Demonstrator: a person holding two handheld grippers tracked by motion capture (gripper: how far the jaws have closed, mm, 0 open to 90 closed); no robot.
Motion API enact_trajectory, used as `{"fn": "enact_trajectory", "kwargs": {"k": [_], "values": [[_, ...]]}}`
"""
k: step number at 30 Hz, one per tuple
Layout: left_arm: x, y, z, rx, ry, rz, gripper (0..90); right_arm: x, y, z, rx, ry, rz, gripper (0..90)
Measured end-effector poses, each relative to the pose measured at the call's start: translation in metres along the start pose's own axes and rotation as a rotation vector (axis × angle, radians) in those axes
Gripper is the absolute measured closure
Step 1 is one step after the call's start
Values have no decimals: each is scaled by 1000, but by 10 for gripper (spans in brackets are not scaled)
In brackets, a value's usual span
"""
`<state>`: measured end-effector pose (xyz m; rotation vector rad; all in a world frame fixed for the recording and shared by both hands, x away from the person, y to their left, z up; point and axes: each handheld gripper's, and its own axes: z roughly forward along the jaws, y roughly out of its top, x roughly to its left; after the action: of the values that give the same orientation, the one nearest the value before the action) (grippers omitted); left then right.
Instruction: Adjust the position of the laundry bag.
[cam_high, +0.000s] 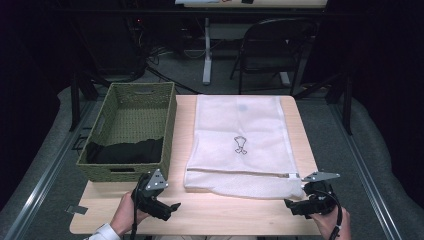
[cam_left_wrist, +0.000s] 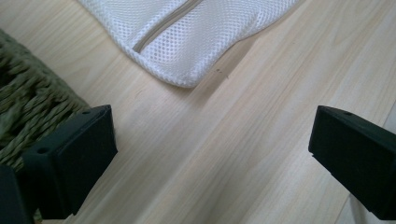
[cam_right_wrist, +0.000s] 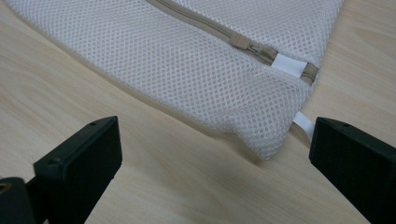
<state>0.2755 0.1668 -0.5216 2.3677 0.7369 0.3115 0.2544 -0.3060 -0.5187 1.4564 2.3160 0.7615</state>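
Note:
A white mesh laundry bag (cam_high: 240, 142) lies flat on the wooden table (cam_high: 225, 212), its zipper (cam_high: 240, 173) running along the near end. My left gripper (cam_high: 167, 209) hovers near the table's front edge, just off the bag's near left corner (cam_left_wrist: 187, 37), jaws wide apart with bare wood between them (cam_left_wrist: 212, 154). My right gripper (cam_high: 292, 206) is at the bag's near right corner (cam_right_wrist: 261, 135), also open (cam_right_wrist: 212, 158) and touching nothing. In the right gripper view the beige zipper pull (cam_right_wrist: 254, 49) sits close to that corner.
A green woven basket (cam_high: 131, 100) stands on the table's left half with a black garment (cam_high: 127, 151) in its near end; its wall (cam_left_wrist: 28, 102) is right beside my left gripper. A folding chair (cam_high: 272, 45) stands beyond the table.

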Motion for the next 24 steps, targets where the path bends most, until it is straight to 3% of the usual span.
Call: {"fn": "enact_trajectory", "kwargs": {"k": [6,7,13,24], "values": [[-5,8,8,-14,-16,35,18,0,1,3,8,3,5,26],[-6,11,13,-15,-23,60,33,-2,3,3,2,-3,9,34],[-9,17,25,2,-39,89,52,-3,9,9,9,-14,10,56],[-6,34,55,34,-66,137,91,-23,15,26,35,-33,60,179]]}}
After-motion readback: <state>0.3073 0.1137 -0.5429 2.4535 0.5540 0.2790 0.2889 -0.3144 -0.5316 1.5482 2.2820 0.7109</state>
